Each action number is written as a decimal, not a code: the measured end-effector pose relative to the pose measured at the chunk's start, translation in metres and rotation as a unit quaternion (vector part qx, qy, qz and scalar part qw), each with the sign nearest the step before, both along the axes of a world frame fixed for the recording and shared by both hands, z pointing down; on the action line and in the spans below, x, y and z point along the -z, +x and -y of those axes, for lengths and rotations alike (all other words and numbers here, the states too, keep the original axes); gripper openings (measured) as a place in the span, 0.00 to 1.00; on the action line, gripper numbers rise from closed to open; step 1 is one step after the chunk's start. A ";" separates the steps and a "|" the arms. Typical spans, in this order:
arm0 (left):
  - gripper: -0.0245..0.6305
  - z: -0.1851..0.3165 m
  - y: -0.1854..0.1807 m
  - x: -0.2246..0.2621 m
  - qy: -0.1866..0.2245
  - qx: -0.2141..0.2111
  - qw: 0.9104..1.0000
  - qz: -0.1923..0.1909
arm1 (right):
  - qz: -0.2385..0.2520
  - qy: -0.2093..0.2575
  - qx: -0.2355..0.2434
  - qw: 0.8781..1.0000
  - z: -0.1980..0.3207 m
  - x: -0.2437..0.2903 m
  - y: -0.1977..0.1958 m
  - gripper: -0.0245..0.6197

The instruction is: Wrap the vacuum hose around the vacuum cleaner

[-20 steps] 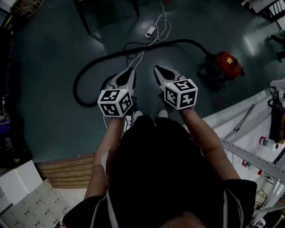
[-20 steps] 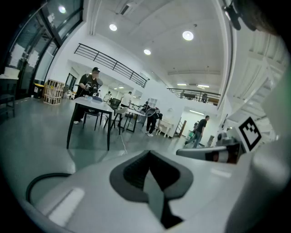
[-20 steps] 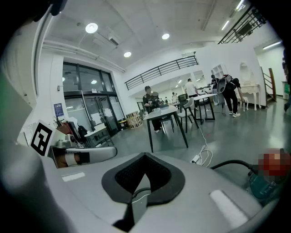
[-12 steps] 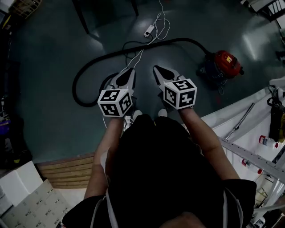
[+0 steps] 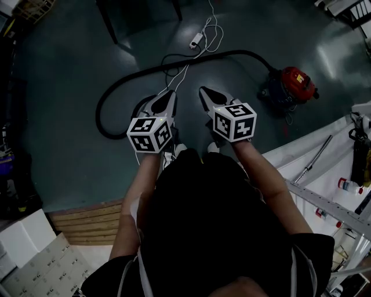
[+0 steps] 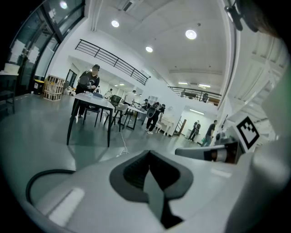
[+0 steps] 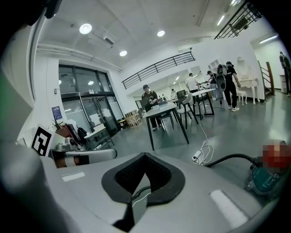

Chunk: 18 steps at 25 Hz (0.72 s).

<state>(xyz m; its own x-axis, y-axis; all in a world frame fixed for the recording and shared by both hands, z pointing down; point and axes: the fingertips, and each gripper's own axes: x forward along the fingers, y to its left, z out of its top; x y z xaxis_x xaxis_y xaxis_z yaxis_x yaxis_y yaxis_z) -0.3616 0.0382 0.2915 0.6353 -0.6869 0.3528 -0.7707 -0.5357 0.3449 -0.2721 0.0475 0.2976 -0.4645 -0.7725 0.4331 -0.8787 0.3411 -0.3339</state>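
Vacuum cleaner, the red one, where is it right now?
In the head view the red vacuum cleaner sits on the floor at the upper right, past the right claw, its black hose curving off leftward.

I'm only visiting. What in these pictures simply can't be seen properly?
- Head view: the hose loops back behind the left gripper, which hides its near end.
- Right gripper view: the vacuum cleaner is cut off by the right edge and its top is blurred.
- Head view: the white cable runs off the top edge.
- Left gripper view: the people are too small to make out.
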 end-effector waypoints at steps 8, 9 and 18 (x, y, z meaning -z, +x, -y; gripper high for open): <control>0.05 -0.001 -0.035 -0.014 -0.010 0.001 1.000 0.012 | -0.006 -0.019 0.013 1.000 0.006 -0.018 -0.025 0.03; 0.05 0.000 -0.044 -0.016 -0.014 0.009 1.000 0.011 | -0.006 -0.021 0.017 1.000 0.007 -0.021 -0.032 0.03; 0.05 0.006 -0.133 -0.030 -0.028 0.064 0.997 0.026 | -0.008 -0.036 0.053 0.998 0.017 -0.036 -0.104 0.03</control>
